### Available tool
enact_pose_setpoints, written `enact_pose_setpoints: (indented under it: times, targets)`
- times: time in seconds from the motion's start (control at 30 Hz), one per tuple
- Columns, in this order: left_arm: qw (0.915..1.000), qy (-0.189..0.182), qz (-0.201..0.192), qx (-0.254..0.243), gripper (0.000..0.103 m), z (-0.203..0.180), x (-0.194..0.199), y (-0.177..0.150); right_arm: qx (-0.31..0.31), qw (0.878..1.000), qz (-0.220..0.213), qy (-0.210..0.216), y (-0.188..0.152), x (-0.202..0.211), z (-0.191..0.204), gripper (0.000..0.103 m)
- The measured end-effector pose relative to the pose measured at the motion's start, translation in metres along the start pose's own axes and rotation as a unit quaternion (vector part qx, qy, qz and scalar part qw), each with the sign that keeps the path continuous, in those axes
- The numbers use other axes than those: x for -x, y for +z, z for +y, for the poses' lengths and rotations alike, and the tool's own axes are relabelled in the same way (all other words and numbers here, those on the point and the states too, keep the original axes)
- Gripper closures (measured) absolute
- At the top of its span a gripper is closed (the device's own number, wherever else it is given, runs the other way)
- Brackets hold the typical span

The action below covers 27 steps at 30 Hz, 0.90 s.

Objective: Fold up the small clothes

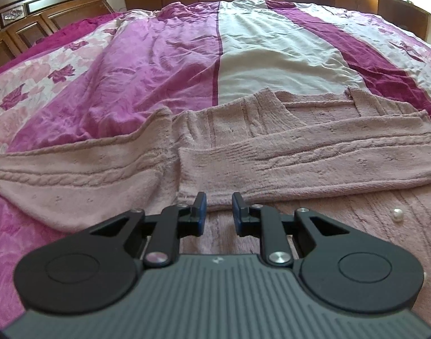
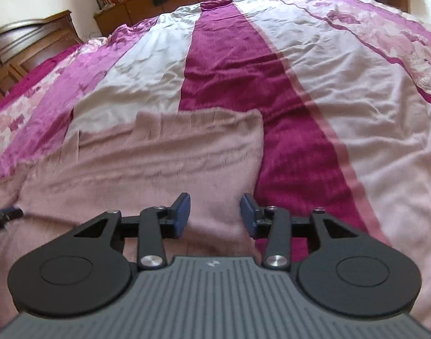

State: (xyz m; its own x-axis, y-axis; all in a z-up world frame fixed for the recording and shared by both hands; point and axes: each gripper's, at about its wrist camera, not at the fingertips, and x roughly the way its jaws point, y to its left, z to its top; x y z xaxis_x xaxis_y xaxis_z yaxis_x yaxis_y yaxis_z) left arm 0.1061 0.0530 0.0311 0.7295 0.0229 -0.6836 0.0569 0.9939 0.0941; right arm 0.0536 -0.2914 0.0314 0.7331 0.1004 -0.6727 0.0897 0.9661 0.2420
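Cardigan (image 1: 243, 130), a pale pink cable-knit, lay spread on the bed's striped quilt (image 1: 158, 65), filling the lower half of the left wrist frame. Its long axis ran side to side across that frame. One sleeve (image 1: 314, 155) was folded flat over the body and ended at a cuff just ahead of the left claw (image 1: 218, 212); the other sleeve (image 1: 60, 175) trailed out to the left edge. The left claw looked the nearer one to that cuff. Its blue pads stood apart with nothing between them. The right claw (image 2: 215, 214), also parted and empty, hovered over the knit's right border in the lower middle of its frame. A pearl button (image 1: 396, 214) sat at the left view's lower right. The yarn looked soft and limp.
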Motion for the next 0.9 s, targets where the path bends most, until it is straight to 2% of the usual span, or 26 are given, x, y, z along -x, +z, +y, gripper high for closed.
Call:
enact_pose_setpoints:
  times: [0.1,0.33,0.7,0.9]
  targets:
    - [0.9999,0.003,0.005,0.011,0.082,0.002,0.011,-0.004,0.008,1.000,0.000,-0.020,-0.011,-0.011,-0.001,0.048]
    - [0.9992,0.007,0.011,0.039,0.082,0.013,0.037,-0.015,-0.010,1.000,0.007,-0.021,-0.007,-0.011,-0.004,0.048]
    - [0.9967,0.034,0.003,0.074,0.082,0.047,0.067,-0.023,0.003,1.000,-0.018,-0.025,-0.003,0.030,0.019,0.048]
    - [0.9946,0.043,-0.002,0.094,0.081,0.066,0.080,-0.028,0.013,0.999,-0.032,-0.005,-0.003,0.057,0.043,0.047]
